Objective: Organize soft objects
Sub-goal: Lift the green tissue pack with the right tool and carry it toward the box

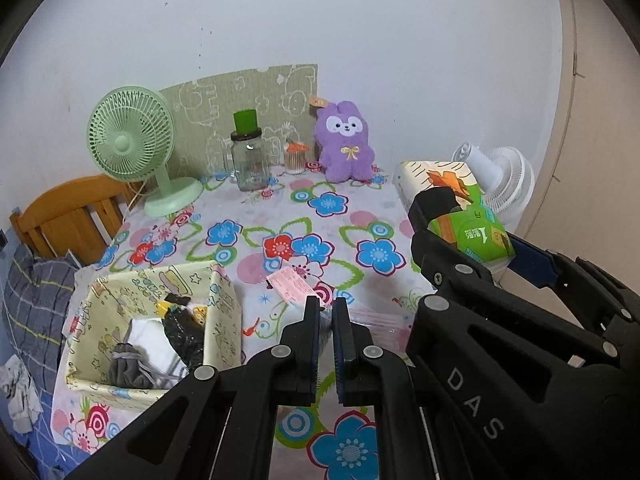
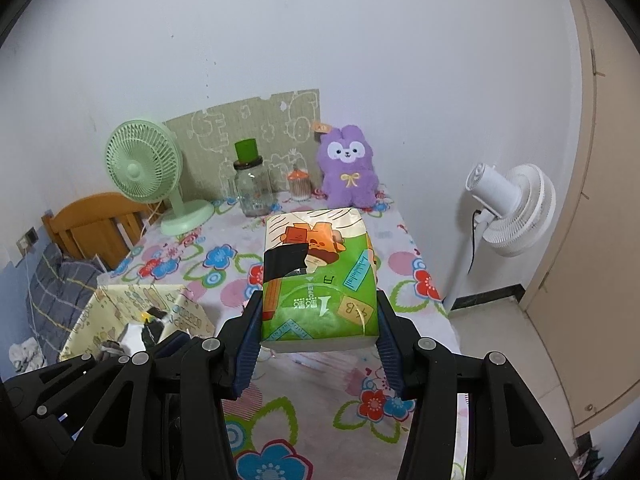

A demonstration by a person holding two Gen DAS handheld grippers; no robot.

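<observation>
My right gripper [image 2: 319, 304] is shut on a green and orange tissue pack [image 2: 320, 272], held in the air above the flowered table [image 2: 412, 264]. The left wrist view shows the same pack [image 1: 460, 208] at the right, in the right gripper [image 1: 480, 232]. My left gripper [image 1: 328, 320] is shut, its pads together over a clear plastic bag [image 1: 376, 322] with a pink label [image 1: 296, 286]; I cannot tell whether it pinches the bag. A cream fabric basket [image 1: 224, 292] at the near left holds black, white and grey soft items. A purple plush bunny [image 1: 346, 144] leans on the back wall.
At the back stand a green desk fan [image 1: 132, 140], a glass jar with a green cap [image 1: 250, 160] and a small swab jar [image 1: 295, 158]. A white floor fan [image 2: 516, 208] stands right of the table. A wooden chair [image 1: 68, 216] and bedding lie left.
</observation>
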